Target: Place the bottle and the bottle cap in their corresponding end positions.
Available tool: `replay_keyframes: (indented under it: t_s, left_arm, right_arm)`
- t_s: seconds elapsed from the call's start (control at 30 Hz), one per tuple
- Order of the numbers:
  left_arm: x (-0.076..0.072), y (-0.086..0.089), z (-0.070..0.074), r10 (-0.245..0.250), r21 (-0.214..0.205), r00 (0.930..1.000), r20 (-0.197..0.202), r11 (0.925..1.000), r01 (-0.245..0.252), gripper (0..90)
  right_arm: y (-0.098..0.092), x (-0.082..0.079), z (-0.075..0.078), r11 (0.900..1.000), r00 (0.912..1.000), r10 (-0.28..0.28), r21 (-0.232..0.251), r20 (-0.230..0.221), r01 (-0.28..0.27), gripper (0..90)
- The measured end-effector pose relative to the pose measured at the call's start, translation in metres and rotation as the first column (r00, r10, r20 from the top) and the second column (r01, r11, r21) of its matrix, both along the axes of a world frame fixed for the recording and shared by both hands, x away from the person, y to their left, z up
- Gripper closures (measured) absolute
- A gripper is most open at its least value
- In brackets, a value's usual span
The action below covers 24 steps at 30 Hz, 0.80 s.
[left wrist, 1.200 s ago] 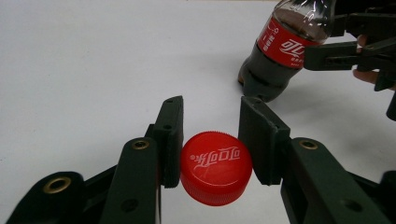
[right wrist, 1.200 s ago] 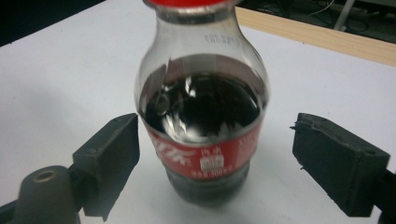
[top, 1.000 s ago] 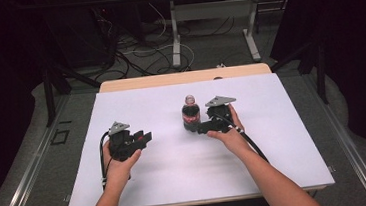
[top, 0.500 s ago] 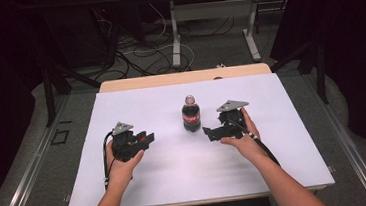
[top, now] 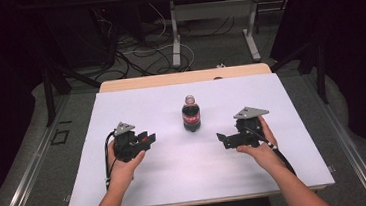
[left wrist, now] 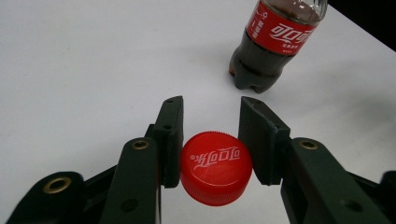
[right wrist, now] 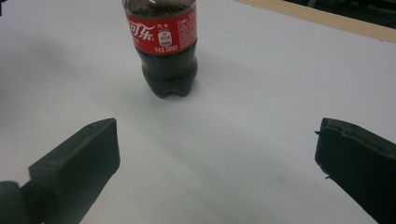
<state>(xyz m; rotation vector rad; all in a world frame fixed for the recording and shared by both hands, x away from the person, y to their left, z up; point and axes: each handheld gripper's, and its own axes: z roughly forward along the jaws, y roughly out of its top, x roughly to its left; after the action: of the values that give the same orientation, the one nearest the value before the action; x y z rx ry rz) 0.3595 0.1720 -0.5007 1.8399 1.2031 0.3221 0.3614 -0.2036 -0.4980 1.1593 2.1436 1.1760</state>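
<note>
A small cola bottle (top: 191, 116) with a red label stands upright mid-table, and its neck looks uncapped. It also stands ahead in the left gripper view (left wrist: 275, 42) and the right gripper view (right wrist: 163, 46). My left gripper (top: 149, 137) rests left of the bottle, shut on a red bottle cap (left wrist: 215, 167) that sits between its pads (left wrist: 211, 105). My right gripper (top: 223, 140) is right of the bottle and apart from it. Its jaws (right wrist: 215, 130) have just been opening and now stand open and wide with nothing between them.
The white table top (top: 178, 183) has bare room in front of and around the bottle. A wooden edge (top: 183, 77) runs along its back. Beyond it, cables (top: 136, 54) and table legs (top: 175, 38) lie on a dark floor.
My right gripper has let go of the bottle and drawn away to the right with its jaws spread. The bottle stays upright. The left gripper has kept still with the cap.
</note>
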Motion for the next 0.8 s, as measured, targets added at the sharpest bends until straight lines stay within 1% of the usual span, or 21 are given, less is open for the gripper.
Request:
replay_keyframes:
  t_s: [0.03,0.07,0.1,0.13,0.17,0.2,0.23,0.33,0.37,0.43,0.47,0.5,0.53,0.57,0.6,0.63,0.67,0.7,0.73,0.77,0.8]
  left_arm:
    - [0.000,-0.001,0.000,-0.002,0.003,1.0000,0.001,1.0000,0.002,61.5]
    - [0.000,-0.003,-0.001,-0.003,0.006,0.9999,0.010,1.0000,0.003,61.5]
    - [0.000,-0.005,-0.001,-0.007,0.007,0.9999,0.010,1.0000,0.007,61.5]
    - [0.000,-0.008,-0.002,-0.007,0.002,0.9999,0.011,1.0000,0.007,61.5]
    - [0.000,-0.009,-0.001,-0.026,0.012,0.9997,0.000,0.9996,0.026,61.5]
    - [0.000,-0.012,-0.002,-0.031,0.014,0.9995,0.000,0.9994,0.031,61.5]
    - [0.001,-0.014,-0.002,-0.044,0.030,0.9990,0.006,0.9986,0.044,61.5]
    - [0.001,-0.025,-0.005,-0.071,0.039,0.9975,0.008,0.9968,0.070,61.5]
    - [0.001,-0.029,-0.006,-0.086,0.047,0.9963,0.003,0.9952,0.086,61.5]
    - [0.000,-0.039,-0.008,-0.105,0.047,0.9945,0.006,0.9935,0.104,61.5]
    - [-0.001,-0.045,-0.010,-0.108,0.054,0.9940,0.017,0.9928,0.107,61.5]
    - [-0.001,-0.050,-0.011,-0.124,0.059,0.9920,0.024,0.9907,0.123,61.5]
    - [-0.002,-0.056,-0.013,-0.135,0.063,0.9906,0.020,0.9891,0.134,61.5]
    - [-0.004,-0.062,-0.015,-0.147,0.057,0.9889,0.020,0.9877,0.146,61.5]
    - [-0.005,-0.067,-0.017,-0.164,0.068,0.9864,0.008,0.9842,0.163,61.5]
    - [-0.005,-0.072,-0.019,-0.175,0.069,0.9845,0.015,0.9825,0.173,61.5]
    - [-0.005,-0.078,-0.021,-0.192,0.077,0.9814,0.007,0.9786,0.191,61.5]
    - [-0.007,-0.083,-0.023,-0.199,0.077,0.9799,-0.004,0.9769,0.199,61.5]
    - [-0.007,-0.087,-0.024,-0.217,0.088,0.9762,-0.002,0.9723,0.216,61.5]
    - [-0.008,-0.092,-0.026,-0.224,0.086,0.9746,-0.007,0.9709,0.223,61.5]
    - [-0.008,-0.096,-0.028,-0.238,0.095,0.9713,0.004,0.9670,0.237,61.5]
  right_arm:
    - [-0.003,-0.003,0.000,1.0000,1.0000,0.005,-0.003,-0.007,-0.005,0.0]
    - [-0.004,-0.005,-0.001,1.0000,1.0000,-0.003,0.003,0.001,0.003,0.0]
    - [-0.007,-0.007,-0.002,1.0000,1.0000,-0.002,-0.004,0.003,0.002,0.0]
    - [-0.009,-0.009,-0.003,0.9999,0.9999,-0.010,0.007,0.001,0.010,0.0]
    - [-0.010,-0.011,-0.003,0.9999,0.9999,-0.012,0.009,-0.005,0.012,0.0]
    - [-0.012,-0.012,-0.004,0.9999,0.9999,-0.014,0.008,0.000,0.014,0.0]
    - [-0.014,-0.013,-0.006,0.9997,0.9999,-0.016,0.017,-0.002,0.016,0.0]
    - [-0.017,-0.015,-0.009,0.9996,0.9996,-0.024,0.012,-0.012,0.024,0.0]
    - [-0.018,-0.015,-0.010,0.9997,0.9998,-0.021,0.016,-0.005,0.021,0.0]
    - [-0.019,-0.017,-0.012,0.9994,0.9995,-0.028,0.019,-0.015,0.029,0.0]
    - [-0.020,-0.017,-0.014,0.9995,0.9996,-0.025,0.020,-0.010,0.025,0.0]
    - [-0.020,-0.017,-0.015,0.9996,0.9996,-0.024,0.013,-0.015,0.024,0.0]
    - [-0.020,-0.017,-0.016,0.9995,0.9995,-0.028,0.015,-0.016,0.029,0.0]
    - [-0.020,-0.017,-0.017,0.9996,0.9995,-0.026,0.009,-0.017,0.026,0.0]
    - [-0.020,-0.017,-0.018,0.9996,0.9995,-0.026,0.013,-0.020,0.026,0.0]
    - [-0.020,-0.017,-0.019,0.9995,0.9995,-0.027,0.015,-0.018,0.027,0.0]
    - [-0.020,-0.018,-0.020,0.9994,0.9994,-0.028,0.017,-0.019,0.029,0.0]
    - [-0.020,-0.017,-0.021,0.9996,0.9995,-0.027,0.012,-0.018,0.027,0.0]
    - [-0.019,-0.017,-0.022,0.9996,0.9995,-0.026,0.006,-0.016,0.026,0.0]
    - [-0.020,-0.017,-0.023,0.9998,0.9997,-0.019,-0.008,-0.015,0.019,0.0]
    - [-0.019,-0.017,-0.023,0.9997,0.9996,-0.023,-0.004,-0.017,0.023,0.0]
